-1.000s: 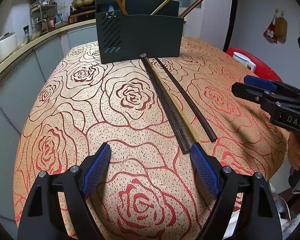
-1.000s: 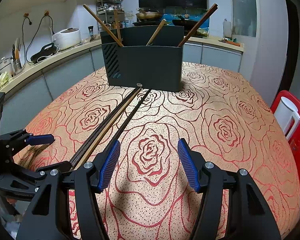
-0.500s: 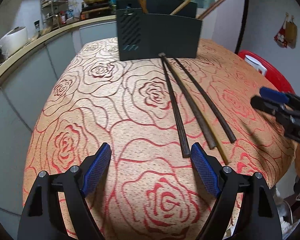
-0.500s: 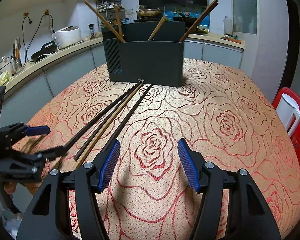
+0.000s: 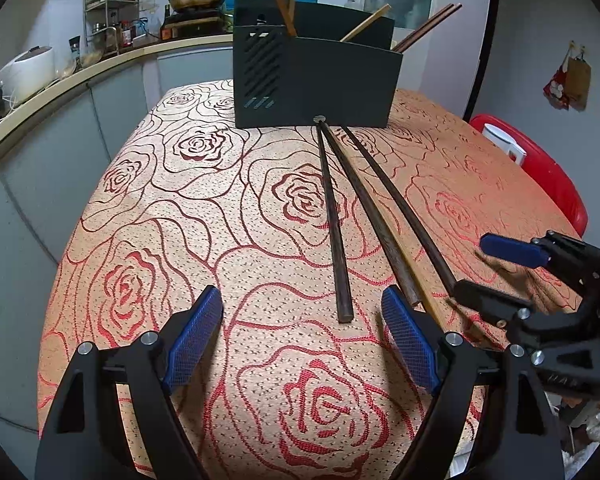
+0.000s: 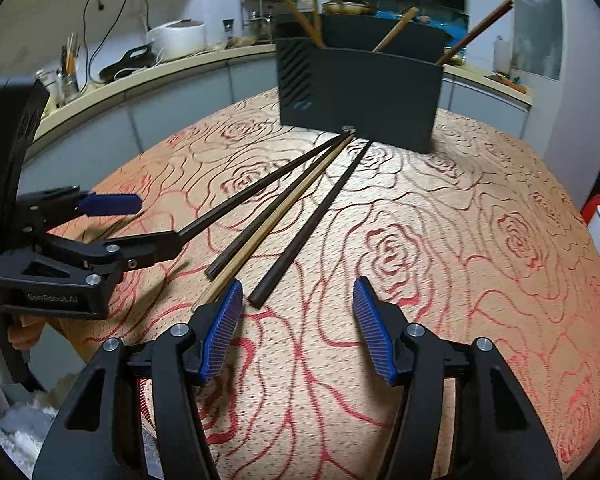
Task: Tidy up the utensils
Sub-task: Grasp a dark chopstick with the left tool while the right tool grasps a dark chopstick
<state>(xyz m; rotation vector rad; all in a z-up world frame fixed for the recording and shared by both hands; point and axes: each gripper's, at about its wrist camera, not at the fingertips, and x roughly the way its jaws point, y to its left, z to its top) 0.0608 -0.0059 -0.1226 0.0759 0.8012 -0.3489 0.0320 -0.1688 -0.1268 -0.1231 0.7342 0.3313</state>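
Chopsticks (image 5: 336, 220) lie loose on the rose-patterned tablecloth (image 5: 148, 216) in the left wrist view, fanned out from the foot of the dark utensil holder (image 5: 332, 80); their far tips meet just in front of the holder, their near ends spread toward the camera; three are dark and one is pale wood, the pale one lying against a dark one; more chopsticks stand tilted inside the holder; the left gripper (image 5: 302, 320) hovers wide open with nothing between its blue pads, the near end of the leftmost dark chopstick lying just ahead of the gap; the right gripper (image 5: 488, 276) reaches in from the right edge, far from the holder, its lower finger close to the end of the rightmost dark chopstick, though contact cannot be told; a red stool (image 5: 548, 176) with a white cup on it stands beyond the table edge, right of the holder.

In the right wrist view the same four chopsticks run from the holder (image 6: 364, 92) toward the camera; the right gripper (image 6: 298, 324) is partly open and closing, nothing between its pads; the end of the nearest dark chopstick (image 6: 312, 220) lies just ahead of its left finger; the left gripper (image 6: 140, 224) sits at the left edge, open, with its lower finger at the end of the leftmost dark chopstick; a kitchen counter (image 6: 140, 80) runs behind the holder.
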